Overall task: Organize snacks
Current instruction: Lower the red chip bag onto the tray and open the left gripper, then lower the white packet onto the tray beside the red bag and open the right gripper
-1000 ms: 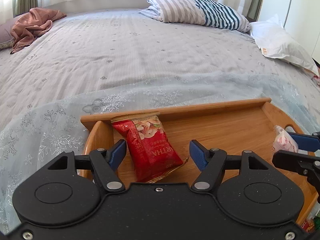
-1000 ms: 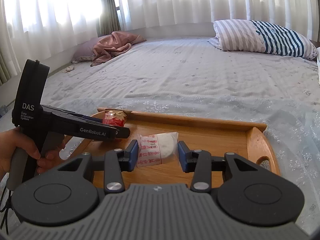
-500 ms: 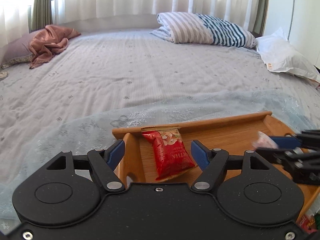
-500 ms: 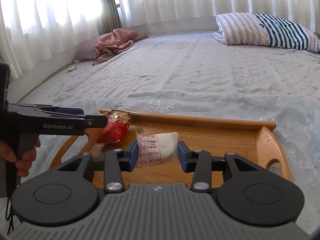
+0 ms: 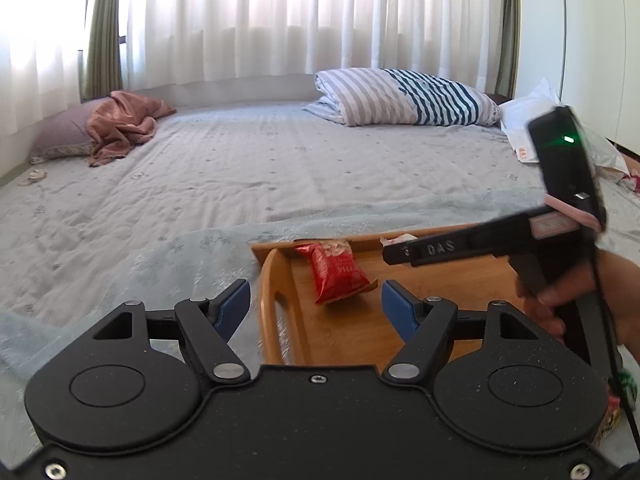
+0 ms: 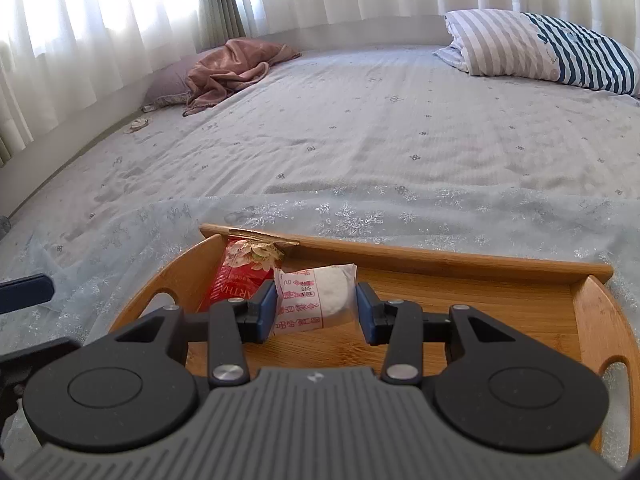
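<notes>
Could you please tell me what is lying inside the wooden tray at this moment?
Inside the wooden tray, a red snack packet lies in the far left corner. The right gripper holds a white snack packet over the tray floor beside it. The gripper body hides the tray's near part.

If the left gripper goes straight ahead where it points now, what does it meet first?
Probably the red snack bag lying in the wooden tray; the left gripper is open and empty, and the bag sits between its fingers' line. Depth is unclear.
</notes>
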Demonstrator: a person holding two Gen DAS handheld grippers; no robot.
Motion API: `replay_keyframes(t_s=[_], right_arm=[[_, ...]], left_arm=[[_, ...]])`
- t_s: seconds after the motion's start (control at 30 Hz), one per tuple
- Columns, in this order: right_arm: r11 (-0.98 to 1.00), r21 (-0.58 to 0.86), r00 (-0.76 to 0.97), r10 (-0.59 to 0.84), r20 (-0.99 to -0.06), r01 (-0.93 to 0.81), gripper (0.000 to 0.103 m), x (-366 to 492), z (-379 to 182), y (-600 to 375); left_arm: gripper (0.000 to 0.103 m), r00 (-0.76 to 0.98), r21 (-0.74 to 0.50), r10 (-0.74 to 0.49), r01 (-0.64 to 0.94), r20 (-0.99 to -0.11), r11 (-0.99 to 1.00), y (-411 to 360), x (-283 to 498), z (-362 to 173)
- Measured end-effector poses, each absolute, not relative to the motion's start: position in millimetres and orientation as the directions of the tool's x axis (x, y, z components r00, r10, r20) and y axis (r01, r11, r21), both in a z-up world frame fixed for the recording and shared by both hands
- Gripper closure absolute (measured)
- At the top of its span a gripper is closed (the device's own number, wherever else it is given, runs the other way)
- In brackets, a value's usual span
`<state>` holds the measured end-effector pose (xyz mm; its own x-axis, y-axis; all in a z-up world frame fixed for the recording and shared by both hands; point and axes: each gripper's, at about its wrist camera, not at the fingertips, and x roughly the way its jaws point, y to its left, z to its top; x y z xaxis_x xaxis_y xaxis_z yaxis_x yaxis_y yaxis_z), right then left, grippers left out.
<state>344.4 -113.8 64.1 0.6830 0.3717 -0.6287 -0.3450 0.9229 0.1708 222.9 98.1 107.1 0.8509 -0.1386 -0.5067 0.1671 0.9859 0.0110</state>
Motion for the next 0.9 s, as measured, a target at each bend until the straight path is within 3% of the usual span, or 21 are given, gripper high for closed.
replay_keyframes(t_s=[0.23,0.67,0.9], right_arm=[[0.939,0.121,0.674,0.318,-0.667,-0.323,0.057,357,45,-98],[0.944,0.035,0.685,0.263,-0.679,-0.328,0.055,369,40,-83],[0.945,0.049,0.69,0.271,-0.671,-0.323,0.048,370,39,-80]], left_arm=[[0.03,0.867,-0.023,-0.166,0.176,-0.47,0.984,104,175,108],[0.03,0.836,-0.126,-0.188,0.143,-0.516,0.982,114,150,89],[0.029,0.848,-0.125,-0.182,0.138,-0.498,0.983,113,132,98]])
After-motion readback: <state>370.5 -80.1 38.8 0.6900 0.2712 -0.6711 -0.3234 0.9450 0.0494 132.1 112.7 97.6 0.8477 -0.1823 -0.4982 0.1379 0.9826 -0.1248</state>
